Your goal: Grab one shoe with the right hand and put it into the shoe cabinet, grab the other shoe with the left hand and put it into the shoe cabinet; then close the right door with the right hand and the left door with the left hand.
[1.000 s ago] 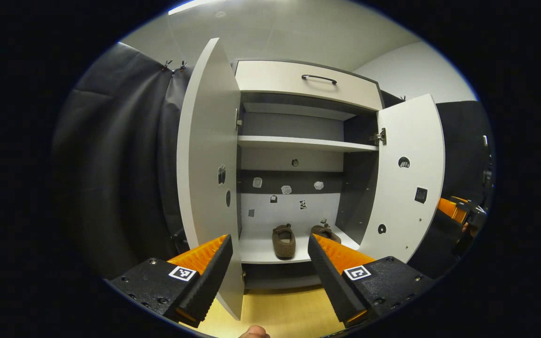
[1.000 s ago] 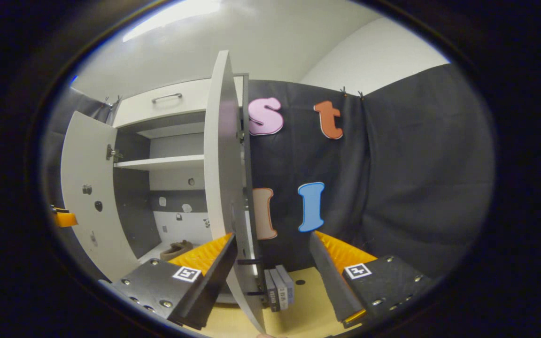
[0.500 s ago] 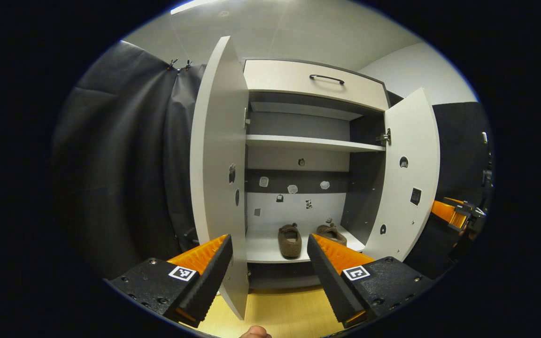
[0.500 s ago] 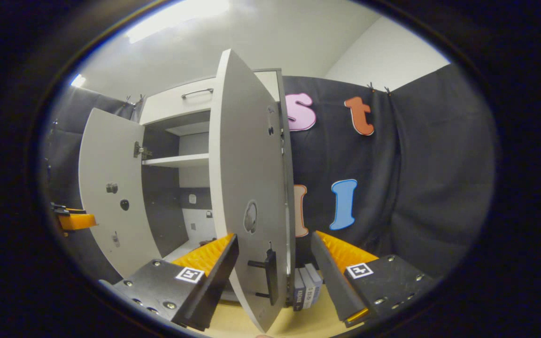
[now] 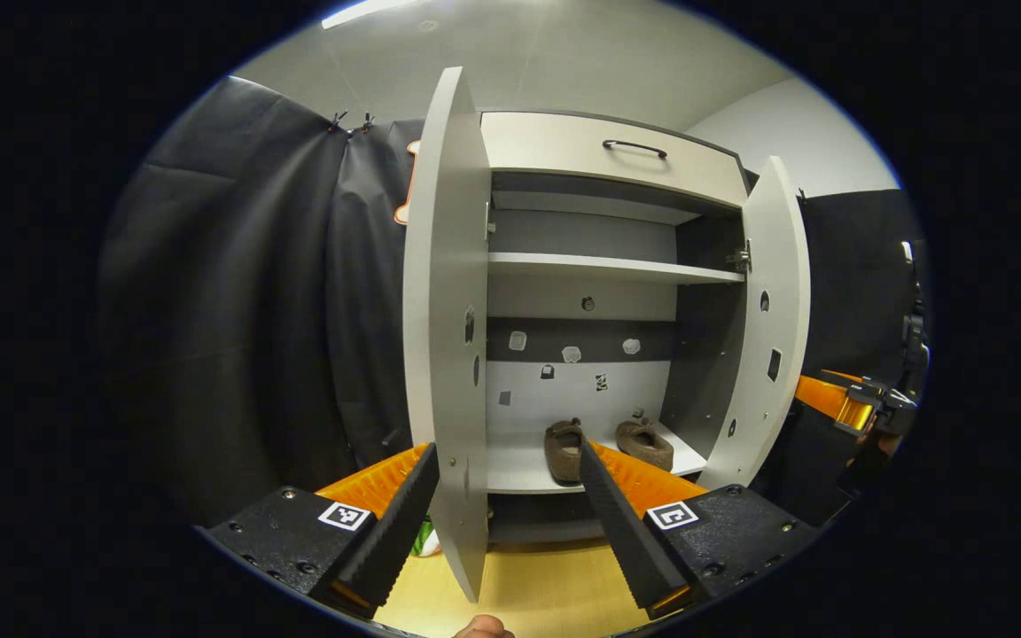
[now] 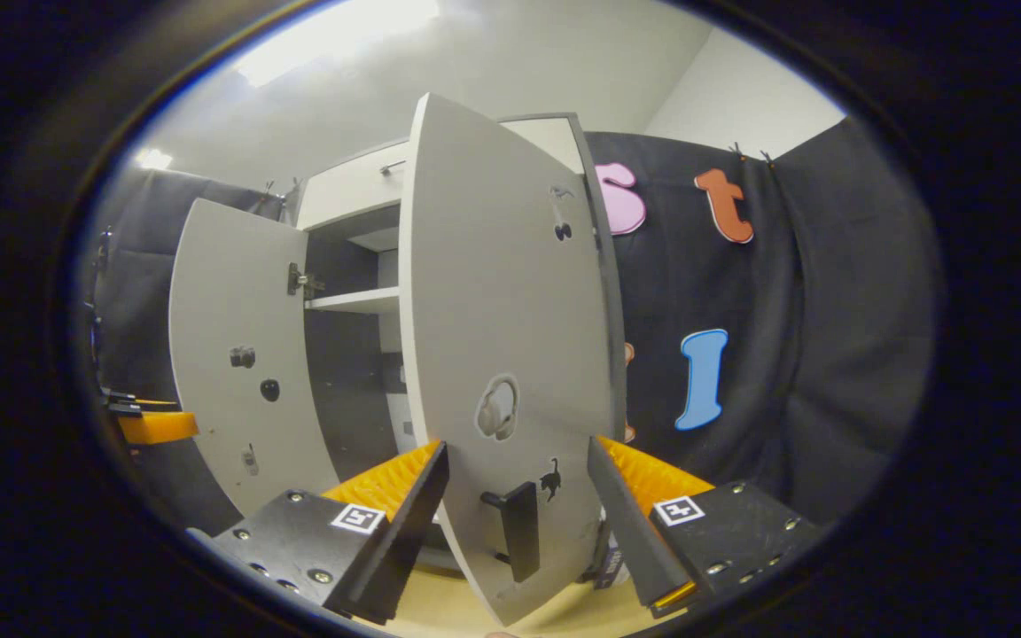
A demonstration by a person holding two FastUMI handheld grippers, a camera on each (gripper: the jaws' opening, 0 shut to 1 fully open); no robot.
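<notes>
**Right door swinging shut, left door next**

The right door (image 6: 510, 354) has turned inward over the last second: in the right gripper view its outer face and black handle (image 6: 519, 540) now fill the centre, where only its edge showed before. The right gripper (image 6: 519, 496) straddles that door low in the frame, fingers spread wide, gripping nothing; whether a finger actually touches the panel is hard to tell. In the left gripper view the same door (image 5: 763, 319) stands narrower at right.

Both shoes (image 5: 564, 447) (image 5: 645, 443) sit on the bottom shelf, lower centre, so only the doors remain.

The left door (image 5: 448, 328) stands edge-on at centre, wide open. The left gripper (image 5: 506, 509) sits at its lower edge, fingers apart and empty.

Around: a top drawer (image 5: 608, 159), an upper shelf (image 5: 608, 268), small books (image 6: 610, 563) at the lower right behind the right door. Nothing blocks either door's swing
</notes>
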